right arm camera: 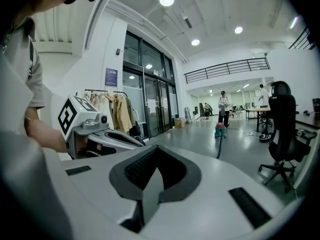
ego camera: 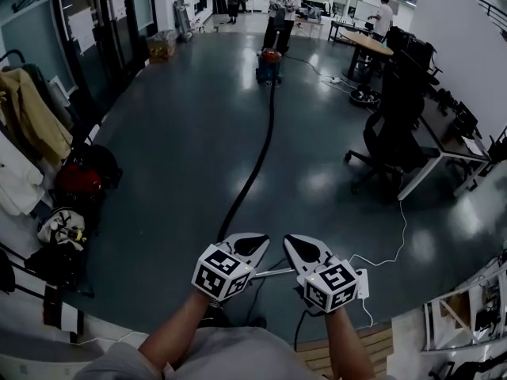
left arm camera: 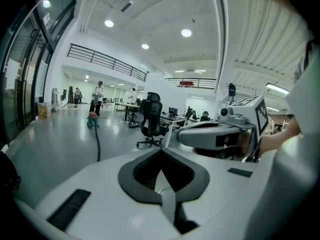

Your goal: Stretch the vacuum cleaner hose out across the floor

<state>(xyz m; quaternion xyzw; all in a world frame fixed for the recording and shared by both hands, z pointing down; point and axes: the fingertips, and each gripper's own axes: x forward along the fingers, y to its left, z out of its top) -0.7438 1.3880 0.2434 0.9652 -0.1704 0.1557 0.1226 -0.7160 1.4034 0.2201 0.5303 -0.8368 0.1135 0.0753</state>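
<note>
The vacuum cleaner (ego camera: 269,66) stands far off on the grey floor. Its black hose (ego camera: 257,161) runs from it in a long, nearly straight line towards me and ends near my feet. My left gripper (ego camera: 255,242) and right gripper (ego camera: 291,242) hang side by side above the hose's near end, both shut with nothing between the jaws. The left gripper view shows the vacuum (left arm camera: 92,120) and hose (left arm camera: 97,145) beyond its shut jaws. In the right gripper view the vacuum (right arm camera: 220,130) and hose (right arm camera: 219,149) lie ahead on the floor.
A black office chair (ego camera: 392,145) and a desk (ego camera: 444,153) stand to the right. Coats (ego camera: 32,117) and bags (ego camera: 79,182) line the left wall. A thin white cable (ego camera: 398,240) trails to a power strip (ego camera: 363,283). People (ego camera: 281,10) stand behind the vacuum.
</note>
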